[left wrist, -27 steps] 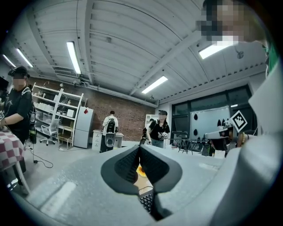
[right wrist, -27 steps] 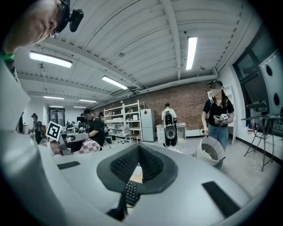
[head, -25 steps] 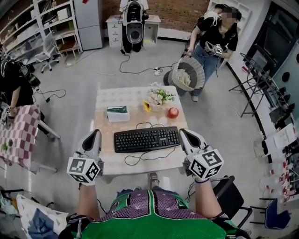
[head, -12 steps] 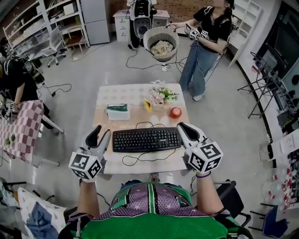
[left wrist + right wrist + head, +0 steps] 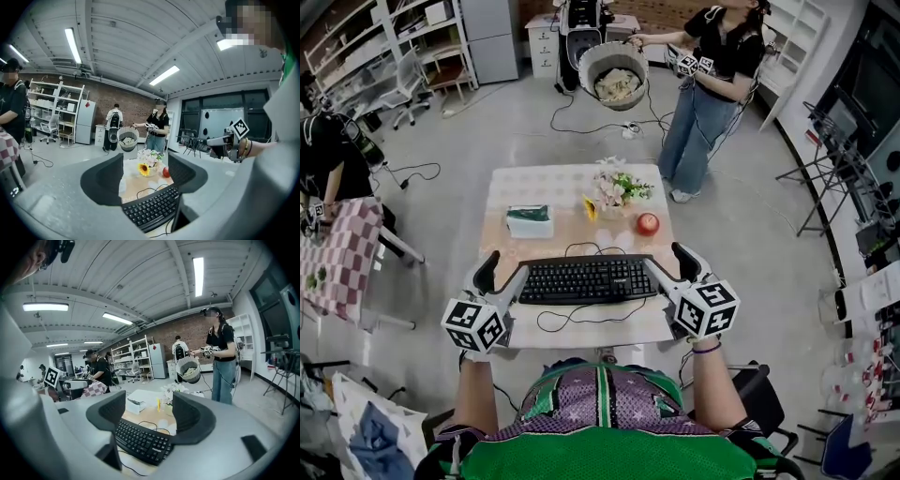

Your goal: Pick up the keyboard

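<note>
Ceiling strip lights (image 5: 73, 44) give bright, even light; edges bend fisheye-fashion

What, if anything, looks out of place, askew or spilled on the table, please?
Nothing is spilled or damaged. The keyboard lies square to the front edge of the table; only its cable trails in loose loops in front of and behind it. The flowers stand upright.

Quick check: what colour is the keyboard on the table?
Black. The keyboard shows best in the head view.
</note>
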`<state>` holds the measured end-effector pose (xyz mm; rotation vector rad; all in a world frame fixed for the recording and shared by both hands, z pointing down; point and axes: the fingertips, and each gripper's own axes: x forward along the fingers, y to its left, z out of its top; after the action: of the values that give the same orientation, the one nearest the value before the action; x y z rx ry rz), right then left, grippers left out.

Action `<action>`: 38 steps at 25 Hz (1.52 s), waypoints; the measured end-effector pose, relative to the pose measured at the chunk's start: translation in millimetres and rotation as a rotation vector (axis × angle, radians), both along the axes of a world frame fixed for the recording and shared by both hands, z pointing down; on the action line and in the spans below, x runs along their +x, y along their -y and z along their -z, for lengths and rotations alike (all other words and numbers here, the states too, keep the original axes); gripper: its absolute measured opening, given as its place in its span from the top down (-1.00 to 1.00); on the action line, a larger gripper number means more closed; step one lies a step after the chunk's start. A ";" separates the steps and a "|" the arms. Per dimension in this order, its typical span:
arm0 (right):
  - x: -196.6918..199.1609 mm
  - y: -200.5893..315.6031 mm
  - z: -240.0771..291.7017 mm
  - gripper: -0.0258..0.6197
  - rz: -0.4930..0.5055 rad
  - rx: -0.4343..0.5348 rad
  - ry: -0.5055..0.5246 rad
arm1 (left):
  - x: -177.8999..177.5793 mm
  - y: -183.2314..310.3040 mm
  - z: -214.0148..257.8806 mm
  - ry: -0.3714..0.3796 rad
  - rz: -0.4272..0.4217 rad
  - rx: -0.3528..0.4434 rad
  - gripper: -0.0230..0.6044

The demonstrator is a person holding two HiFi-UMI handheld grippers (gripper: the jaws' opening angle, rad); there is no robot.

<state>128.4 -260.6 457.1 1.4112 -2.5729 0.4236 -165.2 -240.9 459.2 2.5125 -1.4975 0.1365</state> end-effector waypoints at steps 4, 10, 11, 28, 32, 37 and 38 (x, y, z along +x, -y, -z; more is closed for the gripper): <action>7.9 10.8 -14.0 -0.01 -0.008 -0.023 -0.005 | -0.1 3.3 -13.7 0.009 0.015 -0.029 0.01; 22.7 25.8 -52.5 -0.01 -0.020 -0.095 -0.045 | -5.5 10.8 -47.5 0.018 0.045 -0.112 0.01; 24.1 29.7 -59.2 -0.01 -0.020 -0.107 -0.050 | -7.8 13.4 -54.1 0.021 0.051 -0.128 0.01; 27.4 82.9 -193.2 -0.01 -0.013 -0.368 -0.138 | -37.2 36.0 -209.0 0.062 0.105 -0.445 0.01; 33.2 86.9 -228.4 -0.01 -0.018 -0.434 -0.165 | -42.4 33.4 -244.3 0.071 0.115 -0.524 0.01; 38.1 91.3 -265.5 -0.01 -0.025 -0.508 -0.171 | -49.8 32.1 -277.7 0.053 0.146 -0.602 0.01; 38.7 93.4 -271.2 -0.01 -0.026 -0.517 -0.174 | -50.8 33.5 -283.4 0.053 0.151 -0.615 0.01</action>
<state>167.1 -354.0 728.3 1.2271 -2.0995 0.8545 -216.0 -274.4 742.6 1.9157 -1.3870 0.5491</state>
